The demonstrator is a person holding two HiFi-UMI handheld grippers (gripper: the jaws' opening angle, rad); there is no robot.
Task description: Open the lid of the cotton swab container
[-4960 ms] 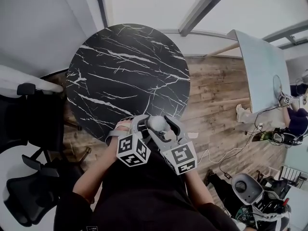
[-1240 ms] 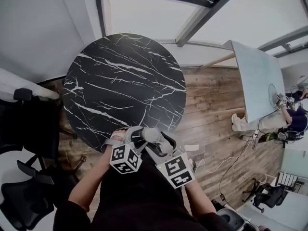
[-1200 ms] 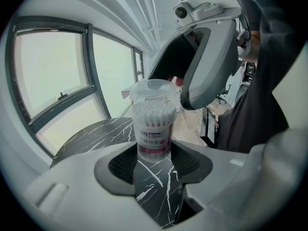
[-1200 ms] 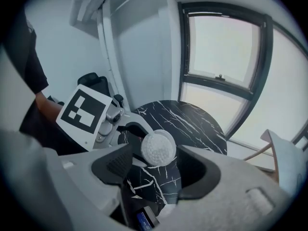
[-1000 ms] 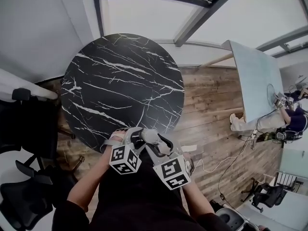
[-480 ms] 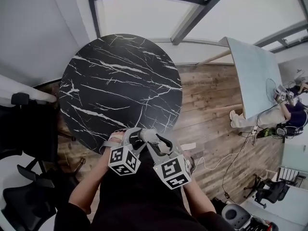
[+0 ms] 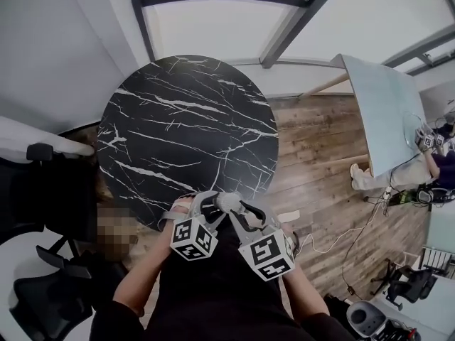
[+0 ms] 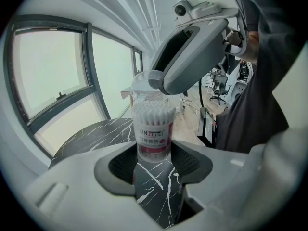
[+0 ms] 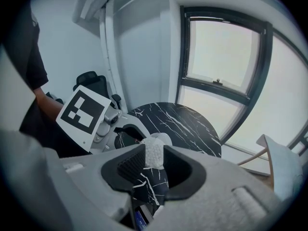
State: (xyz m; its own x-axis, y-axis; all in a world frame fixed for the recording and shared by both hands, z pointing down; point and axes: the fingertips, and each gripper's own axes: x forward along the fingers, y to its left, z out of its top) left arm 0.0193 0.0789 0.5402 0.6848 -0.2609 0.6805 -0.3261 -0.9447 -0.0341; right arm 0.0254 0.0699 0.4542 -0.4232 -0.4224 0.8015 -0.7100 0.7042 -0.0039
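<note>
**Right jaws narrow over the lid while the left keeps the container upright**

Since half a second ago both grippers have stayed at the near rim of the round black marble table (image 7: pixel 185 133), and only the right one's jaws have drawn closer together.

The left gripper (image 8: pixel 153 163) stands fairly wide, with its two pads pressed on the lower part of the cotton swab container (image 8: pixel 154 129). The container sits right at that gripper's fingertips, centred between them, and marble shows below it in the gap. It is upright: its long axis runs vertically, crossing the line of the left jaws at a right angle. The label (image 8: pixel 154 134) faces back toward this gripper and reads the right way up. The swabs (image 8: pixel 153 112) inside stand on end, parallel to that axis. The clear lid (image 8: pixel 144 83) is at the top end, pointing up and away from the table.

The right gripper (image 9: pixel 153 160) comes in from the upper right of the left one and slopes down onto the lid end. One of its fingertips lies against the lid's rim. Its jaws are narrow and closing. Between them its own view shows the container's top from above, with the white swab heads filling the gap. No firm pinch on the lid shows yet. The left gripper's marker cube (image 9: pixel 83 110) lies just to the left of these jaws.
</note>
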